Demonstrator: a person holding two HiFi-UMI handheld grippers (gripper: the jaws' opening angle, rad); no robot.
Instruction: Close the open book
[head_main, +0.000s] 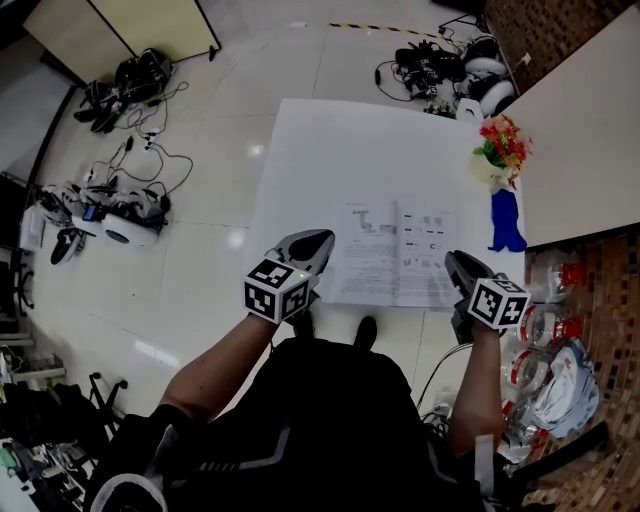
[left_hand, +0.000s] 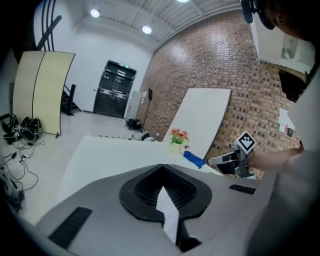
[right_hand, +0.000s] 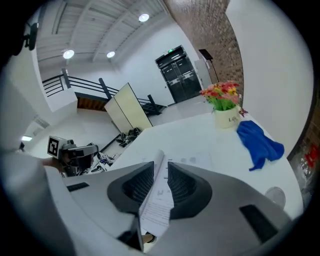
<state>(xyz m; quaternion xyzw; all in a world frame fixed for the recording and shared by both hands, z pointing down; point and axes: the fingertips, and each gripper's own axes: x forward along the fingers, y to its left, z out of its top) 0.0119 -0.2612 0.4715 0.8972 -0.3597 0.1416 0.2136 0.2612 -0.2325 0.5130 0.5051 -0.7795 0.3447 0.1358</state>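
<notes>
An open book (head_main: 395, 255) with printed pages lies near the front edge of the white table (head_main: 340, 150). My left gripper (head_main: 318, 243) is at the book's left edge, and in the left gripper view its jaws (left_hand: 170, 200) are shut on a white printed page (left_hand: 167, 215). My right gripper (head_main: 458, 265) is at the book's right edge. In the right gripper view the right gripper (right_hand: 159, 187) pinches a lifted, curling page (right_hand: 156, 205) low down between its pads. Each gripper shows in the other's view: the right gripper (left_hand: 235, 160) and the left gripper (right_hand: 75, 152).
A pot of flowers (head_main: 497, 150) and a blue cloth (head_main: 507, 222) sit at the table's right edge. A second white tabletop (head_main: 590, 130) stands to the right. Cables and gear (head_main: 110, 215) lie on the floor at left, plastic containers (head_main: 555, 330) at right.
</notes>
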